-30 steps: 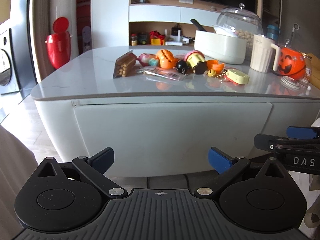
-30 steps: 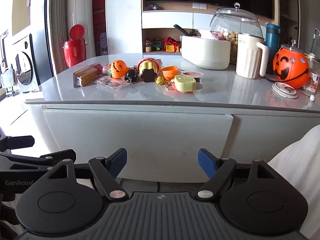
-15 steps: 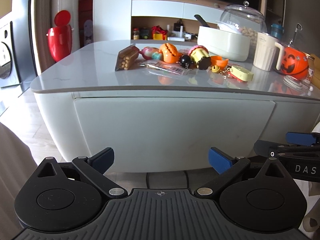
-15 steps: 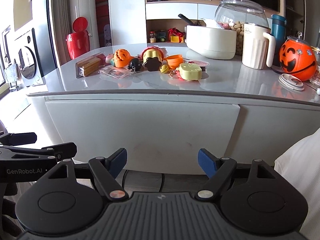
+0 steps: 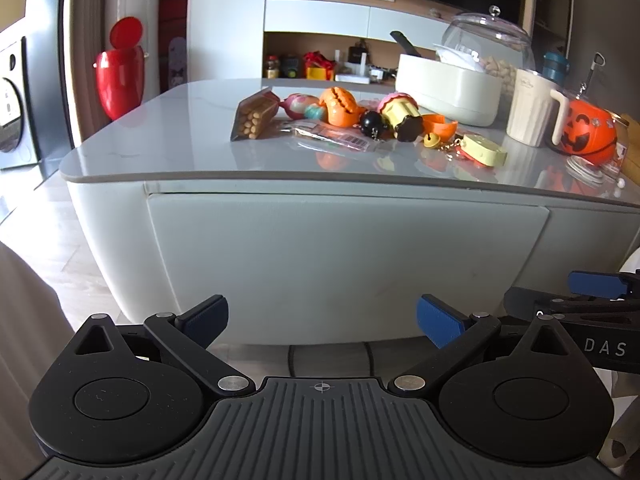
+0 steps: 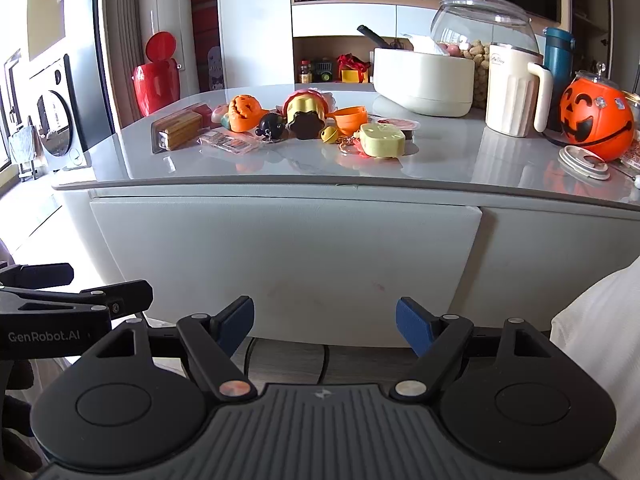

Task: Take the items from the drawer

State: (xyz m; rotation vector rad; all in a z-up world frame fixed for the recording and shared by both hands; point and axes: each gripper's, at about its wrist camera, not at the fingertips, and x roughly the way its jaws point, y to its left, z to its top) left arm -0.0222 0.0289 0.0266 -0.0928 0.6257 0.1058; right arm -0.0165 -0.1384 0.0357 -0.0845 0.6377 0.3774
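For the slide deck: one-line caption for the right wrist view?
Open right tongs face the closed drawer front; toys and snacks lie on the tabletop above.

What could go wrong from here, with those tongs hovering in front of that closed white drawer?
The flat white drawer front shows no handle, so the open right tongs may slip trying to pull it. The small toys and trinkets crowd the glossy grey tabletop near its front edge; a jolt could knock them off. The left tongs sit close beside the right ones and might collide.
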